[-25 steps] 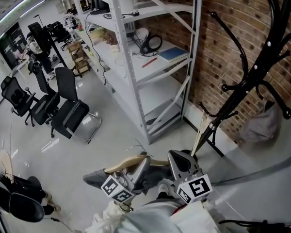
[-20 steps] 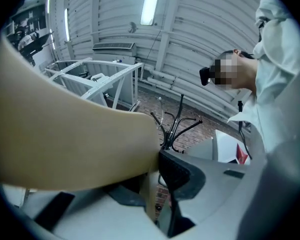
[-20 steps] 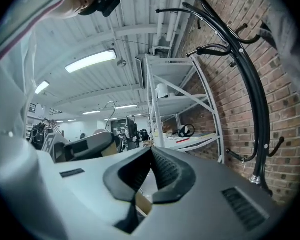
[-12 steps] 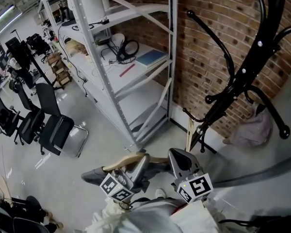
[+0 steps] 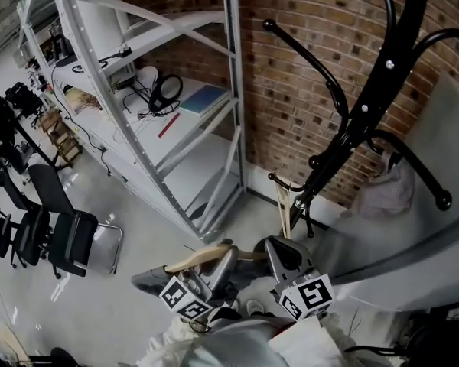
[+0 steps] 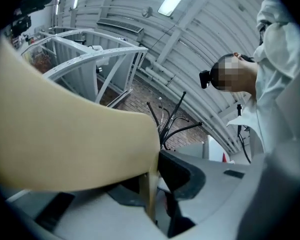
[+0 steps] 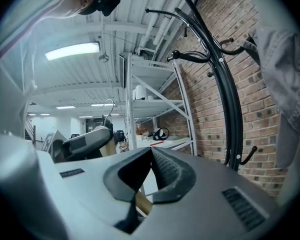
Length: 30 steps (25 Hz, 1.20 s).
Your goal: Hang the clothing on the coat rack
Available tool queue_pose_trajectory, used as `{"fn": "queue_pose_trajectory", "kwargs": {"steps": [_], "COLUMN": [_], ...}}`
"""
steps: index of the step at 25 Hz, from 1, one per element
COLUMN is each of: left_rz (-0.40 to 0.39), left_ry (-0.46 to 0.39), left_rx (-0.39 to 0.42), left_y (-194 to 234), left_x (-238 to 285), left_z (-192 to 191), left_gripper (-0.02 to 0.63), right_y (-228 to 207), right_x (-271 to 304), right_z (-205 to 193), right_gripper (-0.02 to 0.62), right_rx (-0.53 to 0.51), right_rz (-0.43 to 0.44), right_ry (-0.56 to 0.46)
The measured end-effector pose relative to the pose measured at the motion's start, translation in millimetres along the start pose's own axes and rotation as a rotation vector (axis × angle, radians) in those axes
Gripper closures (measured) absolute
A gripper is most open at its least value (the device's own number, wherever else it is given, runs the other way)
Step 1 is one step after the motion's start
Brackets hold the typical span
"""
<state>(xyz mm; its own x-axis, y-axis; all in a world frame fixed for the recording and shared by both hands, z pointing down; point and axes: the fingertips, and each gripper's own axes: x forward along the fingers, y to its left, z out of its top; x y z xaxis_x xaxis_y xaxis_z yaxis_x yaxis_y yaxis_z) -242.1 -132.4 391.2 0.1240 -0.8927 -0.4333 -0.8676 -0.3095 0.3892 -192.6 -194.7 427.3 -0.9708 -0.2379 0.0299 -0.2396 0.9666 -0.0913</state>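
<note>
Approach step. The left gripper [image 5: 223, 257] clamps the wooden hanger [image 5: 193, 258], with grey clothing [image 5: 149, 280] draped beneath it. The right gripper [image 5: 281, 252] is clenched on the hanger's other arm. The coat rack [image 5: 350, 132] stands apart at the right. The next move probably calls for lifting the hanger towards a prong.

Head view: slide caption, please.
Left gripper and right gripper hold a wooden hanger of grey clothing before the black coat rack.
</note>
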Motion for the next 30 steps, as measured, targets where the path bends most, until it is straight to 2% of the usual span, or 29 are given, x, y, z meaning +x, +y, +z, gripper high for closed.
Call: {"fn": "queue_pose_trajectory", "kwargs": {"steps": [16,21,26,30], "left_rz": [-0.302,-0.418,-0.537,-0.605], "left_ry": [0.131,0.189,0.235,0.269], "left_rx": [-0.124,-0.172,-0.209,-0.251], "left_y": [-0.2,-19.7,-46.4,-61.9], "left_x": [20.3,31.1,46.0,59.3], "left_z": [5.5,0.7,-3.5,-6.4], "left_gripper": [0.518,0.518,0.519,0.518], "right_y": [7.9,4.9,-8.2,-10.9], "right_x": [-16.8,-41.8,-80.9,-98.9], "right_z": [15.7,15.8,23.5,24.6], "right_gripper": [0.571,0.571,0.571,0.571], "right_rx": [-0.012,-0.008,-0.023,-0.032], "right_rz": [-0.345,-0.458,-0.612,-0.673], "right_ry": [-0.043,-0.055,-0.067,-0.071]}}
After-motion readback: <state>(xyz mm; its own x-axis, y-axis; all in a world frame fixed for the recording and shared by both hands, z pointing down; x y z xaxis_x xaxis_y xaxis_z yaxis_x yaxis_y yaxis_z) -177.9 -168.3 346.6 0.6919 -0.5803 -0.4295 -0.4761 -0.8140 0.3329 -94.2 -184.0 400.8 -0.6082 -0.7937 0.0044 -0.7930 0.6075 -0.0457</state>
